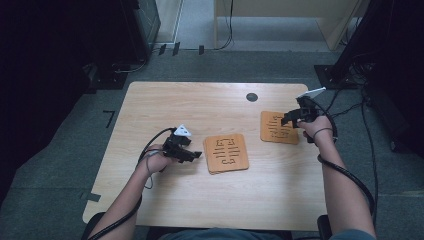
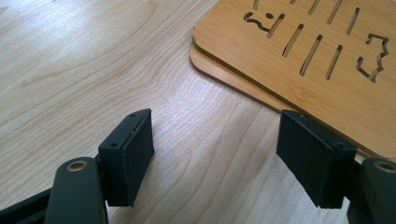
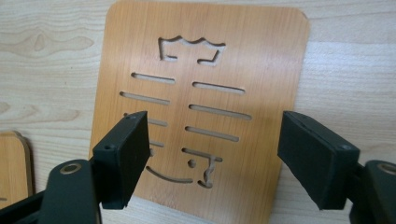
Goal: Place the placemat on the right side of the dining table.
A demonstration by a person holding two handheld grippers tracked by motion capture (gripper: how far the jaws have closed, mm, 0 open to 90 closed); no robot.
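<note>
Your left gripper (image 1: 192, 156) is spread wide, empty, with the stacked bamboo mats (image 1: 226, 153) at its 3 o'clock. Your right gripper (image 1: 290, 119) is wide too, over the single mat (image 1: 278, 129). Thin, stiff, light, probably slick: pinch an edge.

on the table (image 1: 165, 100), a stack of slotted boards (image 1: 226, 153) lies at frame centre, a single slotted board (image 1: 276, 128) to its upper right, a round hole (image 1: 252, 97) above between them.
</note>
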